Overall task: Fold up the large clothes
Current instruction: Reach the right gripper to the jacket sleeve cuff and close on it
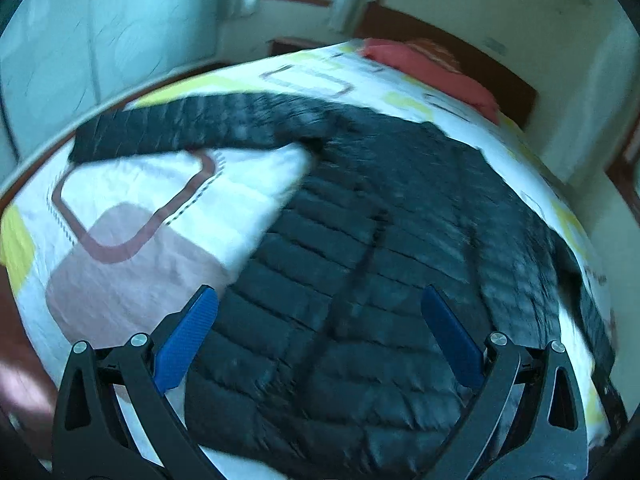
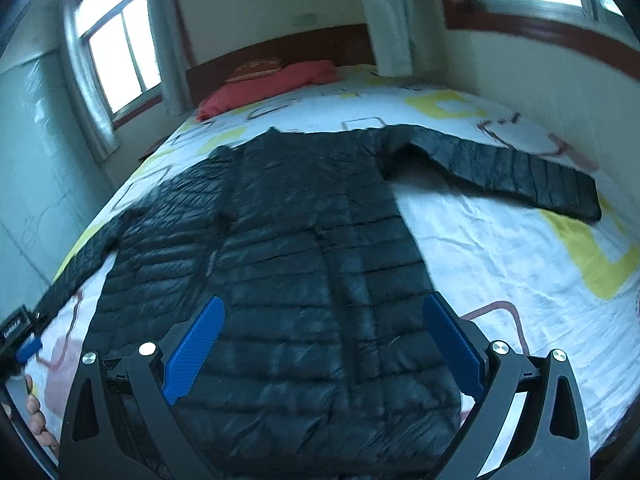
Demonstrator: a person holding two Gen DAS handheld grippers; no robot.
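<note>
A black quilted puffer jacket (image 1: 360, 264) lies flat on the bed with its front zipper up. One sleeve (image 1: 180, 128) stretches out to the left in the left wrist view. The other sleeve (image 2: 512, 164) stretches out to the right in the right wrist view, where the jacket body (image 2: 304, 264) fills the middle. My left gripper (image 1: 320, 300) is open and empty, held above the jacket's lower part. My right gripper (image 2: 324, 308) is open and empty, also above the lower part. The left gripper's blue finger (image 2: 28, 348) shows at the left edge of the right wrist view.
The bed (image 1: 132, 216) has a white sheet with yellow and brown shapes. A red pillow (image 2: 272, 84) lies at the wooden headboard (image 2: 288, 50). Windows (image 2: 116, 52) and curtains are behind, with walls close on both sides of the bed.
</note>
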